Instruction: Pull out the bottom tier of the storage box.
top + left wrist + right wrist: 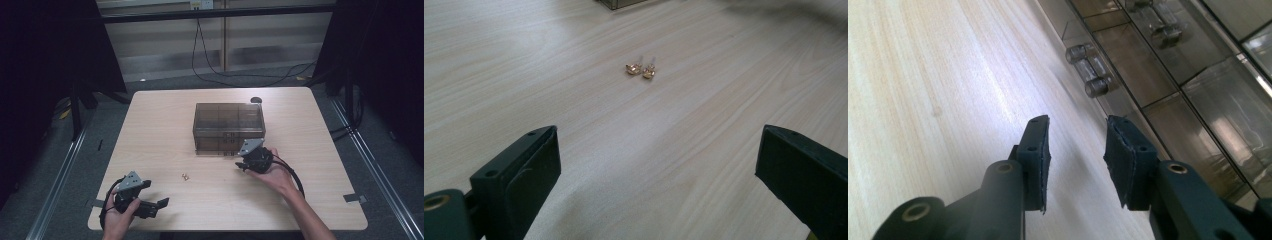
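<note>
While the right claw [1075, 150] hovers at the front face of the smoked, see-through drawer box [228, 127], its jaws stand partly spread with nothing between them, and the clear knob [1090, 71] of a lower drawer lies just ahead at about 12 o'clock in the right gripper view. The step in hand looks like opening that drawer. To do it well, bring the pads level with the knob, one on each side, and close only once it sits fully between them; a grip on the tip alone would likely slip. Pull straight out along the drawer's run, toward 6 o'clock in the high view, since a slanted pull may jam the drawer or drag the light box across the counter [150, 130]

The left claw [151, 203] rests low at 7 o'clock on the counter, jaws spread wide and empty. The pair of small gold earrings [640, 69] lies on the bare wood between box and left claw, at about 12 o'clock in the left gripper view, well apart from both claws. Keep the right hand's path clear of the pair, as one brush could scatter it
</note>
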Demonstrator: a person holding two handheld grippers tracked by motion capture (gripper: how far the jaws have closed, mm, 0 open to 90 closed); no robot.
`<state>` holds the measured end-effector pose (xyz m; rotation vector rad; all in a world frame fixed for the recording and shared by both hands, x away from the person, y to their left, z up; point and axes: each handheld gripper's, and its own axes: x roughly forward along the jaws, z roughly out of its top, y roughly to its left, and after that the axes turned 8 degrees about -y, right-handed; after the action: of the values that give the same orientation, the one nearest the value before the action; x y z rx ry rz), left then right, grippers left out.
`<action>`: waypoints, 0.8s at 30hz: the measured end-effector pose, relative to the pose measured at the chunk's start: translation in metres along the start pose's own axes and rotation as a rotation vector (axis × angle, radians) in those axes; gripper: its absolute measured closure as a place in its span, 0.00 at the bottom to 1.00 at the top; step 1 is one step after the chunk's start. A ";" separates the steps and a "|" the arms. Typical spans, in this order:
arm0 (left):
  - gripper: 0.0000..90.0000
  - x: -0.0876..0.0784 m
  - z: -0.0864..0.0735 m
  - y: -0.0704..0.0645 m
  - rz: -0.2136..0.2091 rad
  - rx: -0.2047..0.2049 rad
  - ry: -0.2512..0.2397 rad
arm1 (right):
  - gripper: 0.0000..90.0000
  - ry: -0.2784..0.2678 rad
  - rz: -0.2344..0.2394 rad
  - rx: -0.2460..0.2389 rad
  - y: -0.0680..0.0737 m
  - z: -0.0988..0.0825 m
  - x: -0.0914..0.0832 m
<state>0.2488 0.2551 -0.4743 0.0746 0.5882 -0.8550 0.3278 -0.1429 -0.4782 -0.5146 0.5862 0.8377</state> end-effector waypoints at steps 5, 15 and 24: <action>0.05 0.000 0.000 0.000 0.003 0.005 0.005 | 0.70 0.022 0.060 0.006 -0.010 0.002 -0.003; 0.05 0.000 -0.001 0.001 0.006 0.003 0.010 | 0.69 0.057 0.145 0.056 -0.044 0.005 -0.006; 0.05 0.000 -0.001 0.000 0.004 0.014 0.013 | 0.74 0.074 0.166 0.025 -0.053 0.015 -0.004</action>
<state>0.2482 0.2551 -0.4754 0.0941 0.5941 -0.8556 0.3720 -0.1659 -0.4545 -0.4799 0.7132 0.9705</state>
